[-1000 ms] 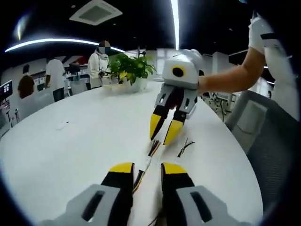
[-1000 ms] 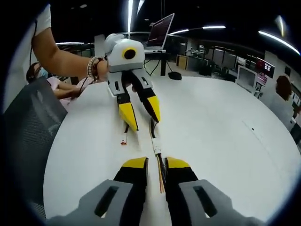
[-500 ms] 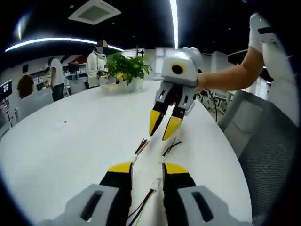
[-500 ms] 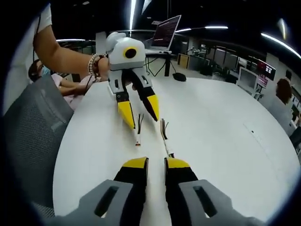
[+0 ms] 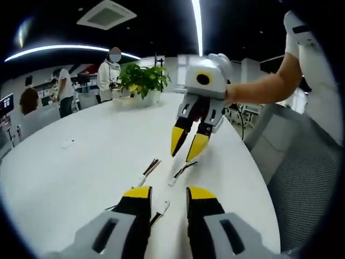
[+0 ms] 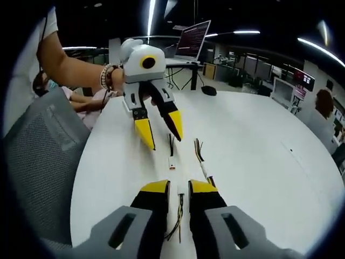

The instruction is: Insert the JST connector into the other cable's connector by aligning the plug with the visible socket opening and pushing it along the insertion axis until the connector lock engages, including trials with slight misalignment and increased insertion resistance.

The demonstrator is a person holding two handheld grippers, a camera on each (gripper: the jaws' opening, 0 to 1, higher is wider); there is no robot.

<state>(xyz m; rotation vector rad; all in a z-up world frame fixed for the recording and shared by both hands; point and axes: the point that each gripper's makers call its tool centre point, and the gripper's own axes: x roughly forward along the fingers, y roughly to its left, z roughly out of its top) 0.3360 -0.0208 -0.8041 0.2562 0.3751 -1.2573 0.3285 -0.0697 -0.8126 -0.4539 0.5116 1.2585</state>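
Two short cables lie on the white table (image 5: 81,162). In the left gripper view, one has a white connector (image 5: 142,180) and the other ends in a white connector (image 5: 172,179) just under the right gripper's tips. My left gripper (image 5: 169,193) is open, with a small white plug (image 5: 162,206) and dark wires on the table in the gap. The right gripper (image 5: 187,145) hangs over the cables, its jaws slightly apart and holding nothing. In the right gripper view, a connector (image 6: 172,164) and a second cable (image 6: 202,162) lie between my right gripper (image 6: 179,187) and the left gripper (image 6: 160,132).
A potted plant (image 5: 143,81) stands at the far side of the table, with people behind it. A grey mesh chair (image 5: 307,183) is beside the table edge. A laptop (image 6: 188,40) sits on a far desk.
A second ago the cable ends lay nearly in one line between the two grippers; now they lie side by side, apart. Both views have shifted. Jaw gaps look the same.
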